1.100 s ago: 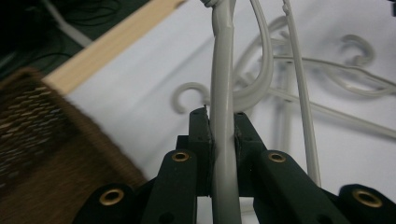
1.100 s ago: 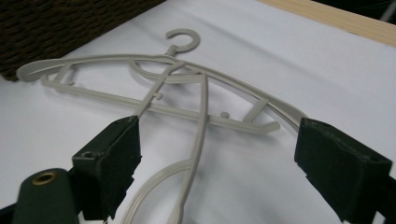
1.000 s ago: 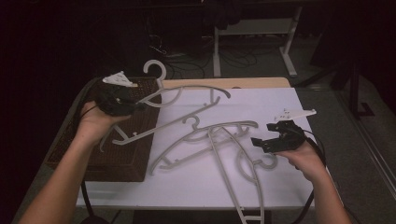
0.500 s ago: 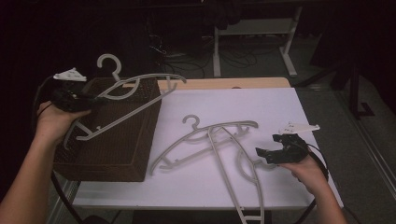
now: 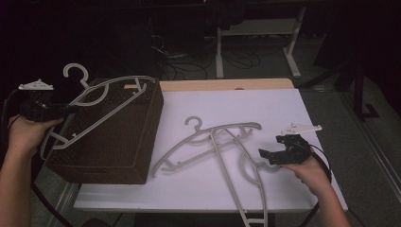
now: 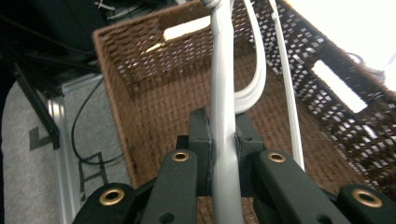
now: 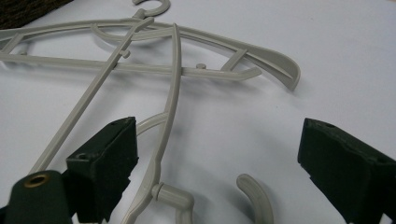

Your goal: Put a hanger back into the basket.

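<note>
Left gripper (image 5: 66, 109) clamps a grey hanger (image 5: 111, 97) over the brown wicker basket (image 5: 118, 142). Right gripper (image 5: 276, 153), jaws wide, hovers above two hangers (image 5: 213, 137) on the white table (image 5: 283, 104).

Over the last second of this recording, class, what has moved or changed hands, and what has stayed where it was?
The left gripper, shut on one grey hanger throughout, carried it leftward off the white table until it hangs over the brown wicker basket. The right gripper, jaws open, crept slightly closer to the hook of the nearer hanger without gripping it. The two hangers on the table, including the farther one, and the basket stayed put.
</note>
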Tool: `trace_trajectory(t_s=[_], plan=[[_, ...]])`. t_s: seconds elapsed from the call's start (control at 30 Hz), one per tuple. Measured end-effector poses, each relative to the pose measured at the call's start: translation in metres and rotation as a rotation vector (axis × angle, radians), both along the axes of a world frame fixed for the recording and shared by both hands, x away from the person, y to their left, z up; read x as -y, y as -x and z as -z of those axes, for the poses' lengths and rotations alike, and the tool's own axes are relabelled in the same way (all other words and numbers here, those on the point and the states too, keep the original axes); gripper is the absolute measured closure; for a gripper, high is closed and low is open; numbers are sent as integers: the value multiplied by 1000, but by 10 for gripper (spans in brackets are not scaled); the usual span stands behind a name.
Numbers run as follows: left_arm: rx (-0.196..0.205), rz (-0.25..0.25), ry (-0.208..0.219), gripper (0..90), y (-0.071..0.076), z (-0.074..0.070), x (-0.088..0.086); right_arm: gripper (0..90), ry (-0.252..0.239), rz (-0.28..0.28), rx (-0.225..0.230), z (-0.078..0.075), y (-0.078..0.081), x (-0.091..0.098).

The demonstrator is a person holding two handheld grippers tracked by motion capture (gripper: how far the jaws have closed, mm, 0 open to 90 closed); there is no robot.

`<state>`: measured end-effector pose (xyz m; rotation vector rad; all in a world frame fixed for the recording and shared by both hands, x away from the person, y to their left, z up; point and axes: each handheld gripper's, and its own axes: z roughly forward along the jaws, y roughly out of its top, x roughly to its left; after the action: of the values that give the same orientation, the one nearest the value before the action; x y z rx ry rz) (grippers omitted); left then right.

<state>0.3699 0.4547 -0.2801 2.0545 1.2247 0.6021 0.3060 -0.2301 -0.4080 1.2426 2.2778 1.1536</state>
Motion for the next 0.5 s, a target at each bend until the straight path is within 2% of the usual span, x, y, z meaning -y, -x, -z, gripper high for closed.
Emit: trace_trajectory(t_s=[0.17,0.3,0.5], plan=[[-32,1,-12,817,-6,17,5,117,2,-1,-1,0,-1,-1],[-48,-15,-40,817,-13,30,13,117,2,-4,-2,0,-1,-2],[-116,-14,-77,811,-22,53,19,118,8,-5,-4,1,-1,-2]])
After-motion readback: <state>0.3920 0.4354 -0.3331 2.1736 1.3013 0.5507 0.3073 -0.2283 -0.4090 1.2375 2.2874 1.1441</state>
